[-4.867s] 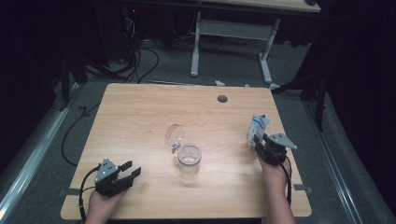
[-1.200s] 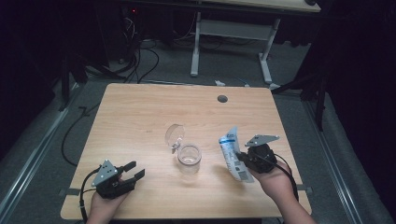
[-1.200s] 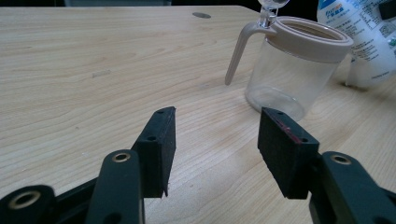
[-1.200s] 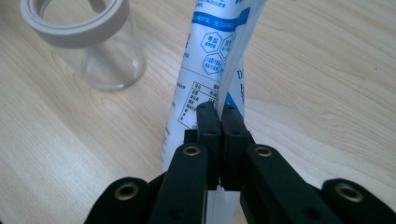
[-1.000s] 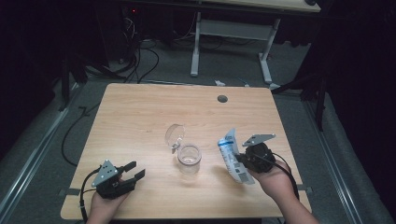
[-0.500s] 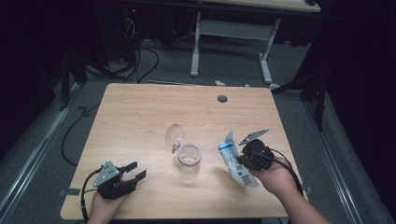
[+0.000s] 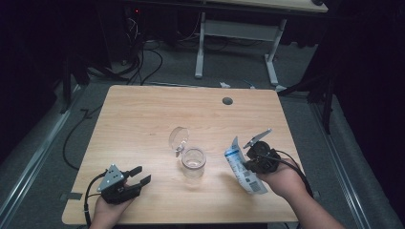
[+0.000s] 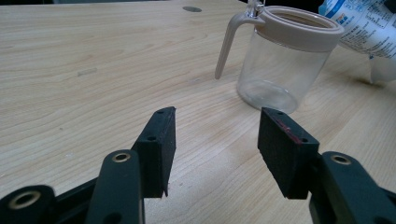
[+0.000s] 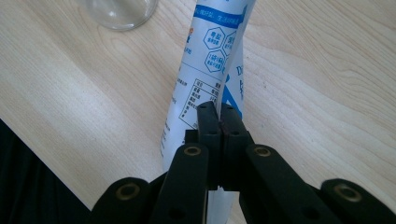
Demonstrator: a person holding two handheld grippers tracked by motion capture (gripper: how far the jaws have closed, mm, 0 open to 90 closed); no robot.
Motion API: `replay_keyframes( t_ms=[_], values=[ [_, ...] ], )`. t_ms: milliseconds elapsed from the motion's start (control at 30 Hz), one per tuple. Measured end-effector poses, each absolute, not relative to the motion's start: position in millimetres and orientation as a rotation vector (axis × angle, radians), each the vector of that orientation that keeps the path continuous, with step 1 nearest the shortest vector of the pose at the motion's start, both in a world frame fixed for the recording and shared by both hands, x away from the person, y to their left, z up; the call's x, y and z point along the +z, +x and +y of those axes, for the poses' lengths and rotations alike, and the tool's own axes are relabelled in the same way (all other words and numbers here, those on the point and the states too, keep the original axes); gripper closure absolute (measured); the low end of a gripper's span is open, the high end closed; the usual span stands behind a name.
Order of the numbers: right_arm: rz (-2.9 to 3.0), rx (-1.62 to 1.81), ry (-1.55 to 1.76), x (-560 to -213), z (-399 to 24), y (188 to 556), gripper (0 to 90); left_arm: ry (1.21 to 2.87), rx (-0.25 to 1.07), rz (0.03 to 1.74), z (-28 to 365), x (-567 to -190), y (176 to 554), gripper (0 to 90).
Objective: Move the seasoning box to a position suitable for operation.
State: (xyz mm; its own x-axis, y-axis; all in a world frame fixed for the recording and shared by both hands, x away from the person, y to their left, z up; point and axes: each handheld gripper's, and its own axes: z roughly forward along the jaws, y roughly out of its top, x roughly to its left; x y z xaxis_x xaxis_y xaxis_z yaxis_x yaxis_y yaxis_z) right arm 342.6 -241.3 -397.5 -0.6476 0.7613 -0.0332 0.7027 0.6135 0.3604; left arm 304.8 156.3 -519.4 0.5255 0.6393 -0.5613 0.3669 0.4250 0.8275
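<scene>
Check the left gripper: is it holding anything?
No, the left gripper has its jaws apart over bare table, short of the jar.

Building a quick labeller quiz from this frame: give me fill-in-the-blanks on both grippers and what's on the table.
1. The right gripper has its fingers shut on the white-and-blue printed ____.
2. The left gripper rests near the table's front edge with its fingers ____.
3. The clear glass jar with the beige rim stands upright, and inside it is ____.
4. The jar's hinged lid is flipped ____.

Missing words: pouch; open; empty; open
</scene>
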Motion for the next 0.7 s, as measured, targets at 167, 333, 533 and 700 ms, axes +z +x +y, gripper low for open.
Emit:
replay_keyframes(
  t_ms=[167,333,533,700],
  values=[
    [2.661,0.465,1.224,-393.6,-242.2,342.9,90.0,1.178,0.216,1.062,155.5,-519.6,304.4,47.0],
    [2.670,0.447,1.232,-393.3,-242.8,343.2,90.0,1.185,0.214,1.061,154.4,-520.2,303.8,46.9],
    [2.680,0.428,1.226,-394.3,-241.3,344.0,90.0,1.197,0.211,1.051,151.2,-520.7,302.6,46.3],
    [2.686,0.411,1.225,-392.5,-237.9,344.9,90.0,1.200,0.206,1.038,148.2,-519.5,300.1,46.3]
  ],
)
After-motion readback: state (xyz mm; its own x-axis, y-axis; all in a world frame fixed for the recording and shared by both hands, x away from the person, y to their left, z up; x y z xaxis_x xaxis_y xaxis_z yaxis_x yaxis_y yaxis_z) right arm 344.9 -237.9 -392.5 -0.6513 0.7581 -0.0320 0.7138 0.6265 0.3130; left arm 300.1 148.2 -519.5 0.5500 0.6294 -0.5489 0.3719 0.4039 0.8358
